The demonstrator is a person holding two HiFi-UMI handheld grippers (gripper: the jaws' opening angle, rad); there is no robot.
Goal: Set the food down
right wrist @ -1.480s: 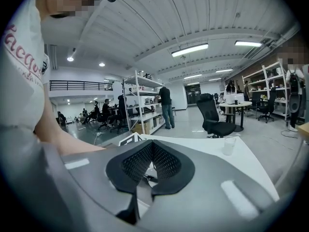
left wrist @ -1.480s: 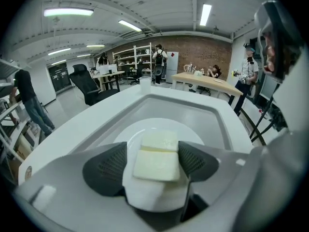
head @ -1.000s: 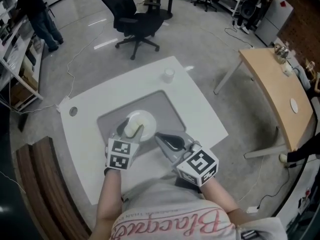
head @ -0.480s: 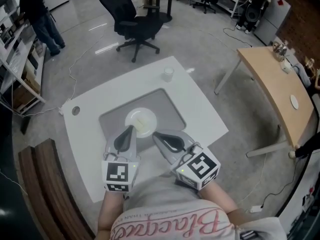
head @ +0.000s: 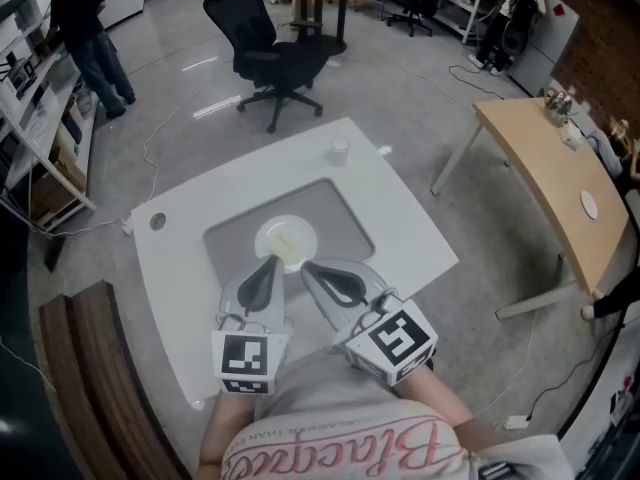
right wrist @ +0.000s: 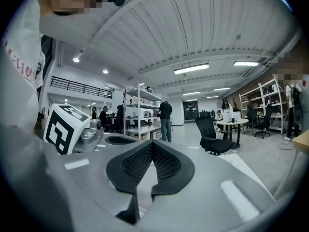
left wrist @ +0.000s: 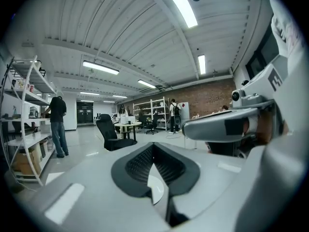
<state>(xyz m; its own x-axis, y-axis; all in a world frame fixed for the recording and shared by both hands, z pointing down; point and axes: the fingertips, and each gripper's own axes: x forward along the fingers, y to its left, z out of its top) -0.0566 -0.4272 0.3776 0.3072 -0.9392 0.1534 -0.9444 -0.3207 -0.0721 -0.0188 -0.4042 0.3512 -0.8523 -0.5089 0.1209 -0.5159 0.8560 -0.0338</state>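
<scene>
From the head view alone: food [head: 290, 244] lying on a white plate [head: 270, 234], on a grey mat [head: 335, 213] in the middle of the white table [head: 400, 223], free of both tools. Left gripper [head: 272, 262] and right gripper [head: 305, 265] held side by side at the plate's near rim, above it.

From the left gripper view: pads [left wrist: 135, 163] pressed together at the tip, nothing clamped, a sliver of plate showing beneath. From the right gripper view: likewise closed and empty, with the left's marker cube [right wrist: 65, 127] alongside.

Small cup [head: 340, 150] near the far table edge, well apart from the plate. Beyond the table, a black office chair [head: 270, 53]; wooden desk [head: 550, 168] at right, brown bench [head: 80, 368] at left. Open floor past the far corners.
</scene>
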